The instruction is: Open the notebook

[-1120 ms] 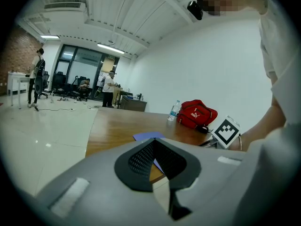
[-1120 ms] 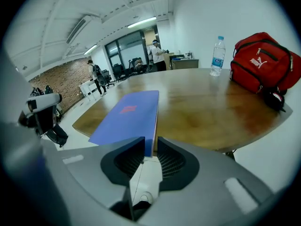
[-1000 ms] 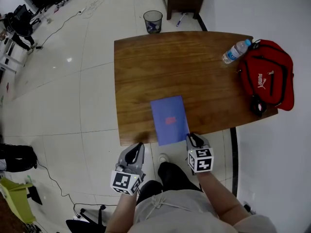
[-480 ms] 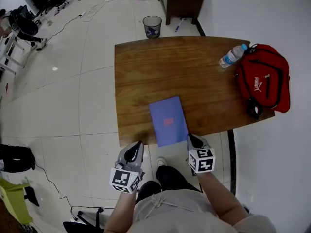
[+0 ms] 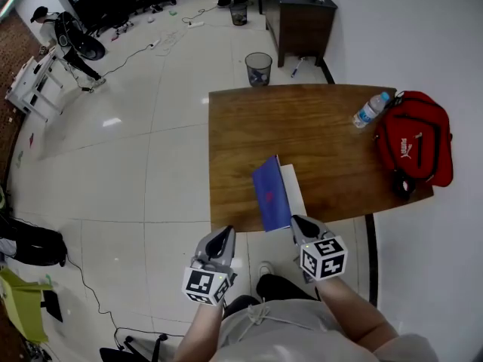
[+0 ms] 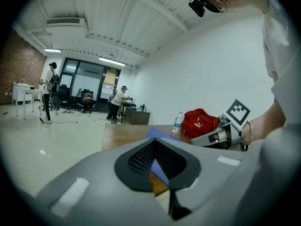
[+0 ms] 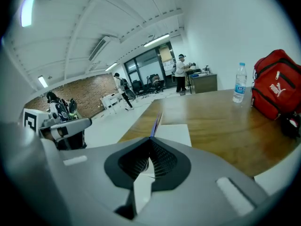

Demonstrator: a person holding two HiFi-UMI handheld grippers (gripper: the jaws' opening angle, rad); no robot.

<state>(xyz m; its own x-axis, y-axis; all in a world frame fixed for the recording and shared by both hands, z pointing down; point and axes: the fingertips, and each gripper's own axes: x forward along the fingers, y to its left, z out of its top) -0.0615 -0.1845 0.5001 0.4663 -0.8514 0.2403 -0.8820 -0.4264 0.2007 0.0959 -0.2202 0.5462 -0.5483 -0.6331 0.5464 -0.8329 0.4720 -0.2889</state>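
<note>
While your left gripper hangs just off the near edge of the surface with its jaws drawn together on nothing, your right gripper sits at the near right corner of the notebook. Its jaws are narrowed to a pinch on what looks like the corner of the blue cover. The notebook lies at the near edge of the surface, its cover raised steeply from the left-hand spine and a white page bared to the right. Judge it a light, thin thing: the cover reads as a flexible sheet, so it will likely bend and may slip out of a corner pinch. The whole book could skate on the polished wood if you pull sideways. Take the cover close to its free edge and carry it in an arc over the spine rather than dragging it; your empty left gripper could press on the bared page to pin the book. Farther back, a water bottle and a red bag sit at the far right, well apart from the notebook and out of the cover's swing.
</note>
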